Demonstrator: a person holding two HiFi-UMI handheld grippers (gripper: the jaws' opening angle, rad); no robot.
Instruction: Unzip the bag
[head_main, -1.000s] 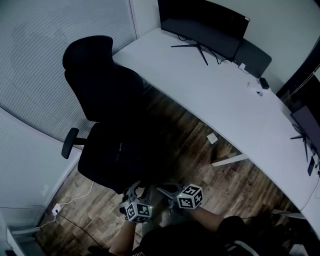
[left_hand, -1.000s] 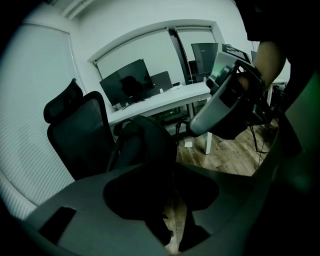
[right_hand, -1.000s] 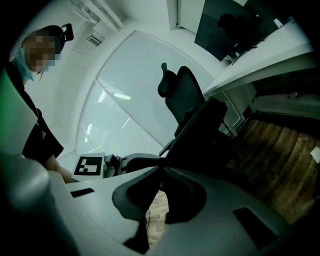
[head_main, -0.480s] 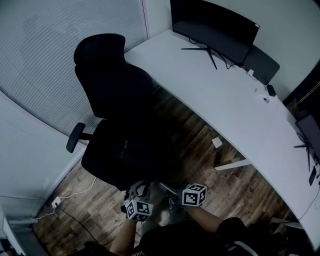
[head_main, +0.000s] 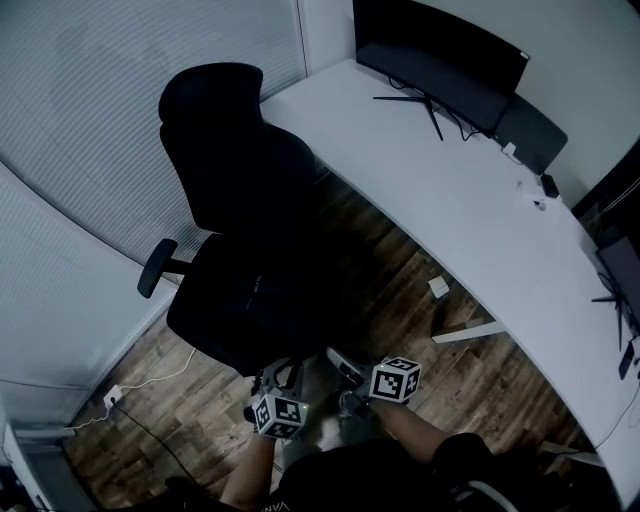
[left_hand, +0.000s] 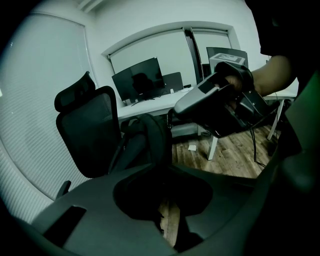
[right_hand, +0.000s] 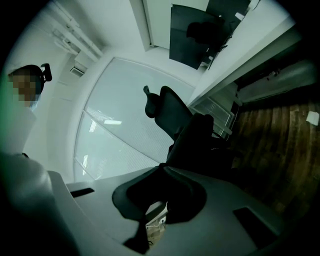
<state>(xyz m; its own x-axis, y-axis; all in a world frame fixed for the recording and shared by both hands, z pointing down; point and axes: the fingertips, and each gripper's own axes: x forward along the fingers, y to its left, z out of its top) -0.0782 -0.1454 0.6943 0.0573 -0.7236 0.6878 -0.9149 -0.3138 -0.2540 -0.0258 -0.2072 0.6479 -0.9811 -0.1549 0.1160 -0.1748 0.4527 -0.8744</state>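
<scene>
Left tongs have just been closing, now hovering nearly together on nothing; right tongs are sitting pinched together; bag on chair isn't getting unzipped yet.

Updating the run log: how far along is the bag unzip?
Done: nothing visible; the bag sits on the chair, zip state unclear. In hand: both grippers hang short of it; the left gripper has just been closing its jaws on nothing, the right gripper is shut, empty. To do: reach the zip pull, grip, unzip.
</scene>
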